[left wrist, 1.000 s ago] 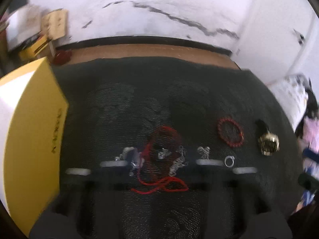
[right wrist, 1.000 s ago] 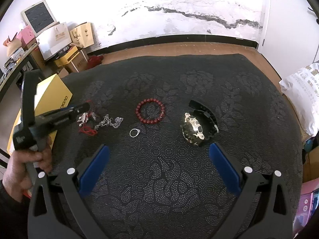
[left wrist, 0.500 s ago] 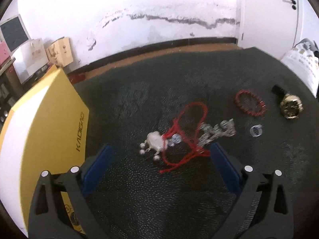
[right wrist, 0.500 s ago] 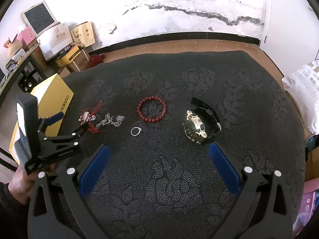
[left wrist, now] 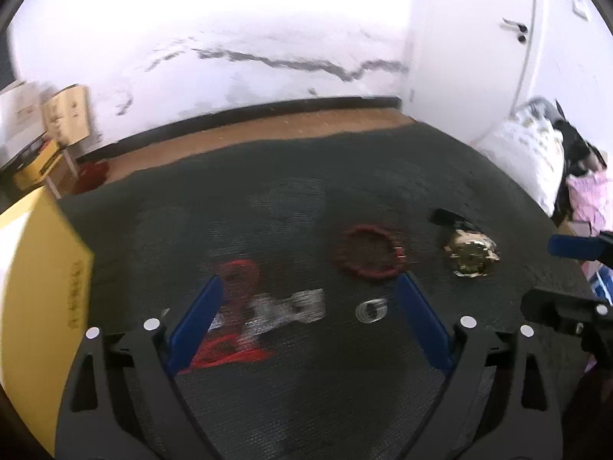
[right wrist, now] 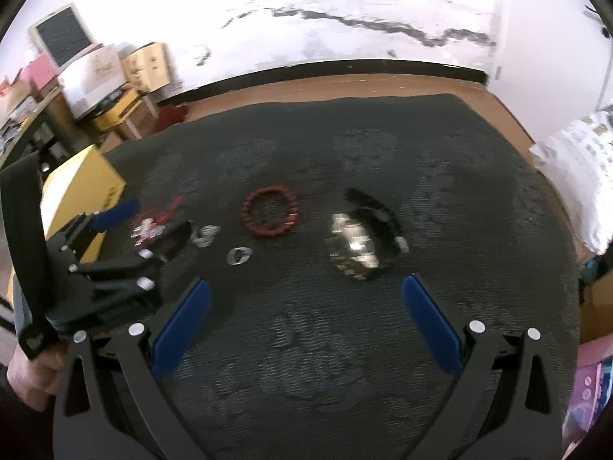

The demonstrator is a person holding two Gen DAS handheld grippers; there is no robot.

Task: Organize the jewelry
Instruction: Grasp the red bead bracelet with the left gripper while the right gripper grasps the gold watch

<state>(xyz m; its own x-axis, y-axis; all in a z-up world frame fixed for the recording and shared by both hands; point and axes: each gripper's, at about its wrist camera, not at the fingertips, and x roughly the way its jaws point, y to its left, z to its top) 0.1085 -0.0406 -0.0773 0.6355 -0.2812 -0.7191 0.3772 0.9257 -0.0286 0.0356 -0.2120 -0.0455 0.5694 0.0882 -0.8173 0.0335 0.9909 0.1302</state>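
Note:
Jewelry lies on a dark patterned cloth (right wrist: 345, 345). A red bead bracelet (left wrist: 369, 253) (right wrist: 270, 211) lies in the middle. A gold watch with a black strap (left wrist: 469, 255) (right wrist: 356, 245) lies to its right. A silver ring (left wrist: 371, 310) (right wrist: 238, 255) and a silver chain (left wrist: 285, 310) (right wrist: 205, 234) lie nearer me. A red cord necklace (left wrist: 233, 306) (right wrist: 168, 209) lies tangled at the left. My left gripper (left wrist: 306, 314) is open and empty above the chain; it also shows in the right wrist view (right wrist: 153, 226). My right gripper (right wrist: 302, 314) is open and empty, short of the watch.
A yellow box (left wrist: 34, 287) (right wrist: 82, 199) stands at the cloth's left edge. Cardboard boxes and a monitor (right wrist: 63, 36) stand at the back left by the wall. A white patterned pillow (right wrist: 578, 161) lies at the right.
My left gripper has swung right, so the bracelet, ring and watch sit nearer the middle of its view. The right gripper has moved a little closer to the watch.

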